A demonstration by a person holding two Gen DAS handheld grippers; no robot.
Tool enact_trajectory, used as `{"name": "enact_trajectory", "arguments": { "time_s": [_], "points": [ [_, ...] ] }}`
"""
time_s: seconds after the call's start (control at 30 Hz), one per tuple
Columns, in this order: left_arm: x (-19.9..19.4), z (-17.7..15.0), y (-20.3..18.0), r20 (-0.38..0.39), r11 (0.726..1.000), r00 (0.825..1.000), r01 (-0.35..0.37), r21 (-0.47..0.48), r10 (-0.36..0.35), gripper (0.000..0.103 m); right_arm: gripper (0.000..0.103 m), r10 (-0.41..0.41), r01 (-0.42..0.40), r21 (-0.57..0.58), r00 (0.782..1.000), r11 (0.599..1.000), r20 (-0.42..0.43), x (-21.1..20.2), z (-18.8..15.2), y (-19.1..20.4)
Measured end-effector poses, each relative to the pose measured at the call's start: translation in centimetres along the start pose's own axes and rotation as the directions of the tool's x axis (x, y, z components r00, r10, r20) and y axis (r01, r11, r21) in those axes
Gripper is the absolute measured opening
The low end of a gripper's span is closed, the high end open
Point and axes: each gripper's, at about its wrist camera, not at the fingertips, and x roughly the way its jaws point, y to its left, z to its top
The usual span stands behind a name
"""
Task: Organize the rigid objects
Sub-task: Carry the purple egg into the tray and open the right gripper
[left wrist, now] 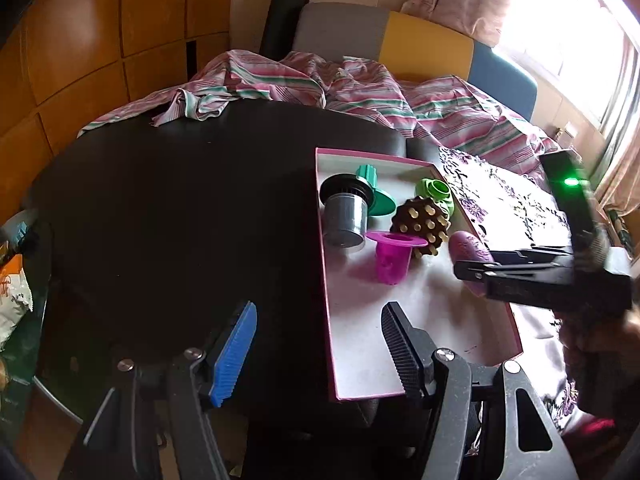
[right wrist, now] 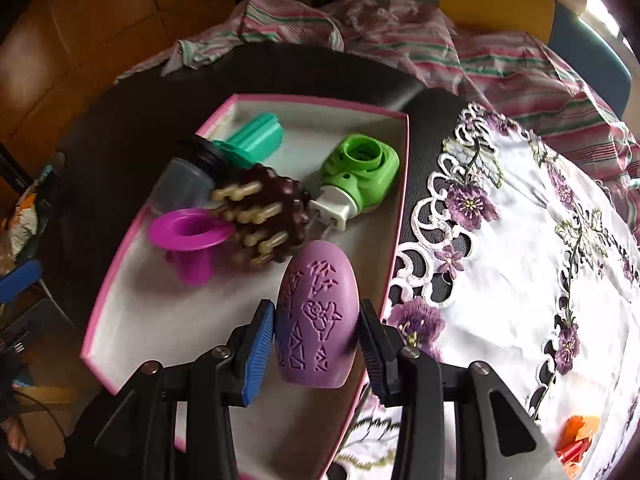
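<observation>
Five items already lie in the pink-rimmed box; right gripper clamps a purple egg over it, left gripper open, orange piece lower right remaining.

Left wrist view: fisheye, mounted behind the left gripper, looking steeply down and forward over the dark table; pink-rimmed box right of centre, near; right gripper enters at right edge. Right wrist view: fisheye behind the right gripper, steeper, closer; same box fills centre-left. Shared: box, table, embroidered cloth, striped fabric at top.
</observation>
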Motion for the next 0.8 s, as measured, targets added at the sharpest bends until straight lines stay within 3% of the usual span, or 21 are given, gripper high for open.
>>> {"name": "enact_trajectory", "arguments": {
  "time_s": [0.2, 0.4, 0.6, 0.8],
  "points": [
    [0.2, 0.0, 0.3, -0.007, 1.0, 1.0, -0.004, -0.011, 0.004, 0.066, 0.035, 0.009, -0.01, 0.041, 0.999, 0.999, 0.039, 1.1, 2.0, -0.8],
    [-0.1, 0.3, 0.4, 0.005, 1.0, 1.0, -0.014, -0.016, 0.014, 0.066, 0.034, 0.046, -0.049, 0.061, 0.998, 0.997, 0.051, 0.9, 1.9, -1.2],
    [-0.7, 0.4, 0.2, 0.019, 1.0, 1.0, -0.02, -0.001, 0.02, 0.066, 0.041, 0.052, -0.063, 0.108, 0.993, 0.992, 0.103, -0.9, 1.4, -1.7],
    [-1.4, 0.4, -0.3, 0.032, 1.0, 0.999, -0.013, 0.011, 0.012, 0.066, 0.042, 0.036, -0.057, 0.138, 0.988, 0.989, 0.152, -3.3, 0.0, -1.8]
  ]
}}
